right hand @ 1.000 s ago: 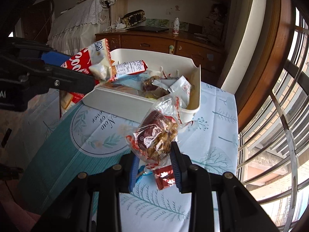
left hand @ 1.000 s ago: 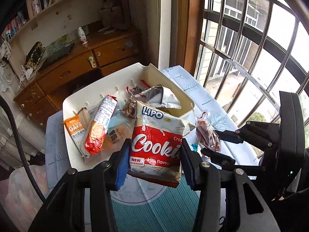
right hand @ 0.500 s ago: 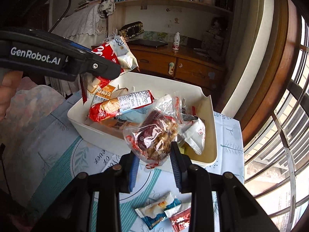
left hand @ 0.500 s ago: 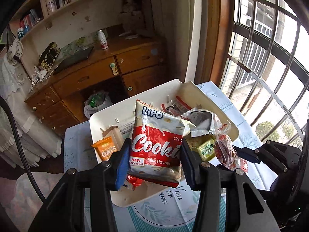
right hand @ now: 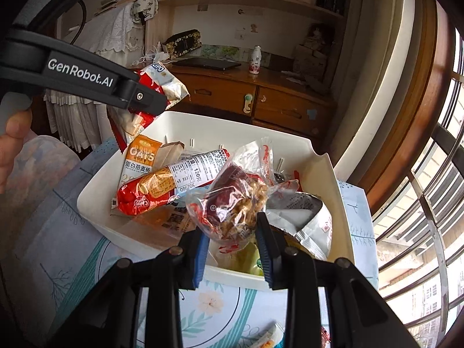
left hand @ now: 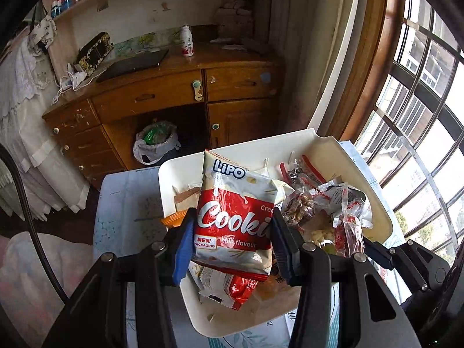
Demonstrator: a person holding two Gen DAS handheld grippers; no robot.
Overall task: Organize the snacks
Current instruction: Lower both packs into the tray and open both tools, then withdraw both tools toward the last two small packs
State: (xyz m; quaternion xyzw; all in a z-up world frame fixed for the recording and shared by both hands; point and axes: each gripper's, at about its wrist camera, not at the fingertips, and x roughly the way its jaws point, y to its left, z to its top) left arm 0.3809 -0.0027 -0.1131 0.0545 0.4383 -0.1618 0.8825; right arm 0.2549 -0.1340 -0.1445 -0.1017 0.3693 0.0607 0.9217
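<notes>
My left gripper (left hand: 232, 242) is shut on a red and white Lipo cookie bag (left hand: 236, 217) and holds it upright above the white bin (left hand: 374, 203). My right gripper (right hand: 232, 246) is shut on a clear packet of nut snacks (right hand: 235, 200), held over the bin's near right part (right hand: 342, 217). The bin holds an orange oats bar (right hand: 140, 156), a red biscuit roll (right hand: 168, 185) and a silver wrapper (right hand: 310, 217). The left gripper with its cookie bag (right hand: 156, 87) shows at the upper left of the right wrist view.
The bin sits on a table with a blue and white patterned cloth (right hand: 58, 232). Small wrapped snacks (right hand: 269, 337) lie on the cloth near me. A wooden desk (left hand: 162, 92) stands behind the table, a barred window (left hand: 420, 116) at the right.
Both grippers have moved forward over the bin, each still holding its packet. The bin now lies right under them.
</notes>
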